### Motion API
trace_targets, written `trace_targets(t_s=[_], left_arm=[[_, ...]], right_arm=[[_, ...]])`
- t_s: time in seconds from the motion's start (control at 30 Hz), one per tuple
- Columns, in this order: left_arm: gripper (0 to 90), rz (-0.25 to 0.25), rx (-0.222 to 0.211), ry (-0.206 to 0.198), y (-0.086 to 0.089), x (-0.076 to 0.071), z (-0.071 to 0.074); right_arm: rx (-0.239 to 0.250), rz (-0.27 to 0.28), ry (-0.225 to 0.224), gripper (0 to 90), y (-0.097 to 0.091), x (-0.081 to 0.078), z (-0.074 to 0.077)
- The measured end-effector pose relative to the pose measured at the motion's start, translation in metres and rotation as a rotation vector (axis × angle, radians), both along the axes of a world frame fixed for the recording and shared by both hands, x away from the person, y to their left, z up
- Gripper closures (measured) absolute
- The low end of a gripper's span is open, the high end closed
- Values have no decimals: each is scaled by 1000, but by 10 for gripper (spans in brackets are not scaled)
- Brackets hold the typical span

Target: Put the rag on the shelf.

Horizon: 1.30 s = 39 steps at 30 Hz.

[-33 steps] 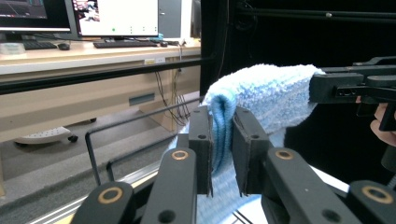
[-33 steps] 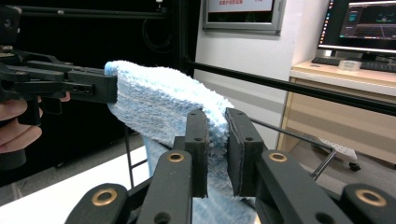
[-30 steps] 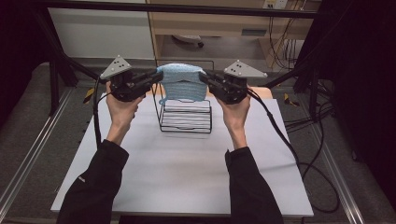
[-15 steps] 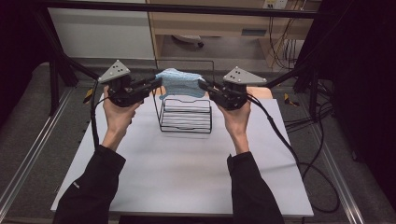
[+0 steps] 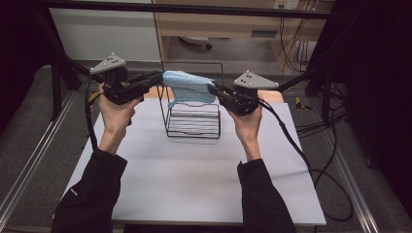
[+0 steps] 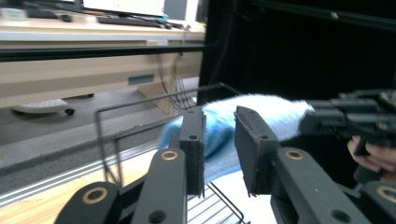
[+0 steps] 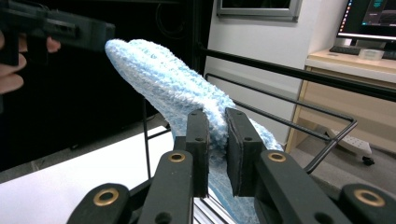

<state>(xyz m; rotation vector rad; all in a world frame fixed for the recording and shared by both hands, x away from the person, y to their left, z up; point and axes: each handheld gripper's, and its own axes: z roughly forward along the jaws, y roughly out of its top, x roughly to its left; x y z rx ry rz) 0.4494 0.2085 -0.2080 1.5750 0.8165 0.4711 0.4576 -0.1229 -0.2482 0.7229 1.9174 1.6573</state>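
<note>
Both grippers, left (image 5: 154,77) and right (image 5: 214,90), pinch opposite ends of the blue cloth (image 5: 187,86), stretched just above the wire rack (image 5: 193,119); the step looks like draping, so next comes lowering it evenly onto the top bar.

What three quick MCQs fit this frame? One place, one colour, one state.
1. Where is the cloth?
A. flat on the table
B. held above the wire rack
C. on the floor

2. What colour is the cloth?
A. light blue
B. red
C. black

3. How are the right tongs?
A. wide open, empty
B. resting on the table
C. pinching the cloth

B: the cloth hangs between the left tongs and the right, over the rack.
A: light blue in all views.
C: fabric sits between the jaws in the right gripper view.
</note>
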Motion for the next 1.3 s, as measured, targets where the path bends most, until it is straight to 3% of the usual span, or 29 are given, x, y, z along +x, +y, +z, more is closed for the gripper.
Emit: trace_targets(t_s=[0.17, 0.33, 0.43, 0.6, 0.77, 0.87, 1.0, 1.1, 1.3], left_arm=[[776, 26, 15, 28, 3, 6, 5], [824, 13, 35, 34, -17, 18, 13], [834, -11, 57, 60, -29, 26, 12], [861, -77, 91, 90, -32, 19, -3], [874, -103, 129, 112, -30, 11, -24], [876, -108, 152, 121, -32, 10, -35], [882, -106, 167, 123, -35, 10, -46], [888, -98, 171, 131, -36, 12, -53], [893, -74, 179, 132, -37, 17, -64]], right_arm=[[-6, 12, -5, 809, 0, -1, -1], [-34, 20, -20, 807, 0, -2, -4], [-42, 29, -21, 803, -1, -2, -7], [-49, 46, -4, 761, -2, -3, -8], [-27, 82, 27, 633, -5, -6, -5], [-17, 80, 35, 615, -5, -8, -2], [-32, 78, 79, 763, -3, -8, -4], [-78, 51, 134, 855, 1, -5, -10], [-88, -8, 180, 888, 1, 6, -29]])
